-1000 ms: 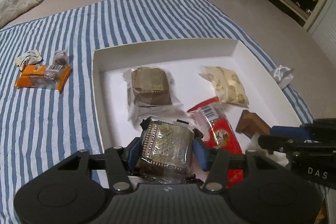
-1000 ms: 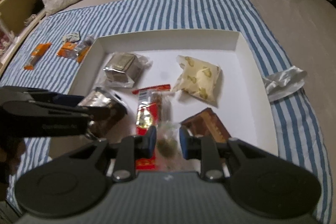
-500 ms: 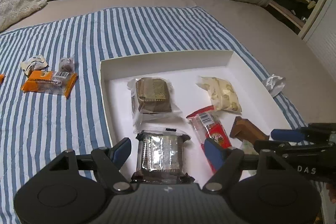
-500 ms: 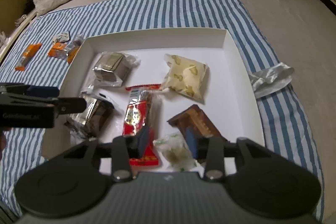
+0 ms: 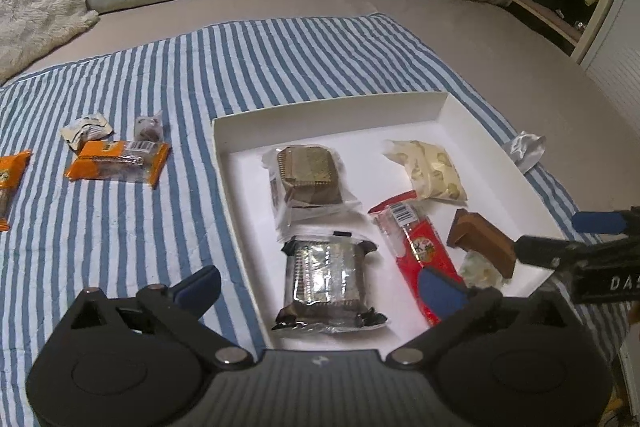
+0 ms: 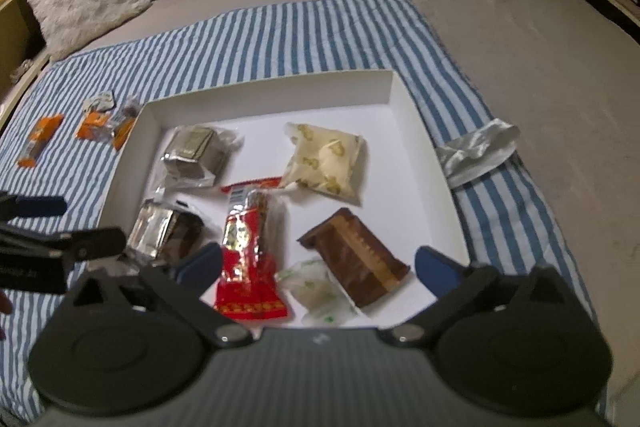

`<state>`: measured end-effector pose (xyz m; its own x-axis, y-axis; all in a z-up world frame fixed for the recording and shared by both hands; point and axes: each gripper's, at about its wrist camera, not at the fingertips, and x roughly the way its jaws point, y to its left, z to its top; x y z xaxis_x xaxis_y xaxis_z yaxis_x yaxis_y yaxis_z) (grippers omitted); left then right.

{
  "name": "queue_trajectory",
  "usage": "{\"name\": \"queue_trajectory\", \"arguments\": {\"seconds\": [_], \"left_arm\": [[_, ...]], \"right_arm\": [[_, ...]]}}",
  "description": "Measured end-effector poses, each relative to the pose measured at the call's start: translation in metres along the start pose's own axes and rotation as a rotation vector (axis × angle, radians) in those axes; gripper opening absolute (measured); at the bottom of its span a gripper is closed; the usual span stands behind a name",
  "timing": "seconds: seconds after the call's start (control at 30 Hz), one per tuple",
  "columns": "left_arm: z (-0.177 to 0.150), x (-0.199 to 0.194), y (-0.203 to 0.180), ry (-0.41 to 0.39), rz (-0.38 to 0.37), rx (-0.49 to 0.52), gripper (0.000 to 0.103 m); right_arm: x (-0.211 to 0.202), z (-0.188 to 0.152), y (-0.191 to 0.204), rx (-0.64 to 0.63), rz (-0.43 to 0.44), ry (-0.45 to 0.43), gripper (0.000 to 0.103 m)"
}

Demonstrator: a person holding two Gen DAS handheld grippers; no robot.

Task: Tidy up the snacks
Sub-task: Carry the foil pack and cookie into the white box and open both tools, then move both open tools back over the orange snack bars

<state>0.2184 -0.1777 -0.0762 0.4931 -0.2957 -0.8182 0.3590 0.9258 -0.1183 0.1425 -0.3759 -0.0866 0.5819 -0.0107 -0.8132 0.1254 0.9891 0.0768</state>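
The left gripper point(image 5: 320, 285) has just been opening and now stands with its jaws spread wide, clear of the foil-wrapped biscuit pack point(image 5: 326, 281) that lies between them on the floor of the white tray point(image 5: 492, 139). The right gripper point(image 6: 318, 265) has likewise just spread its jaws; the small pale green-flecked packet point(image 6: 316, 287) lies loose between them, touched by neither pad. Its side, seen from the left wrist, bears the letters "DAS" (the rest runs off the frame). Beside that packet lie a brown wafer pack point(image 6: 356, 261) and a red packet point(image 6: 246, 251) with a barcode label; its other print is too blurred to read. Farther in sit a second biscuit pack point(image 5: 306, 173) and a cream patterned pouch point(image 5: 430, 171). The far half of the tray floor is bare. Outside the tray's left wall, on the striped cloth point(image 5: 120, 227), lie orange snack packs point(image 5: 118, 161) and two small wrappers; a crumpled silver wrapper point(image 6: 478, 151) lies past the right wall.
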Motion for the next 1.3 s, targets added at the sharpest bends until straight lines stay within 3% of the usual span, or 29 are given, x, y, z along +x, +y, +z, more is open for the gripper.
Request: {"name": "queue_trajectory", "arguments": {"seconds": [0.57, 1.3], "left_arm": [[0.009, -0.035, 0.059, -0.083, 0.092, -0.081, 0.103], [0.007, -0.06, 0.205, -0.155, 0.291, -0.242, 0.103]], "right_arm": [[-0.004, 0.018, 0.016, 0.056, 0.007, -0.132, 0.103], [0.029, 0.063, 0.155, -0.11, 0.14, -0.199, 0.103]]}}
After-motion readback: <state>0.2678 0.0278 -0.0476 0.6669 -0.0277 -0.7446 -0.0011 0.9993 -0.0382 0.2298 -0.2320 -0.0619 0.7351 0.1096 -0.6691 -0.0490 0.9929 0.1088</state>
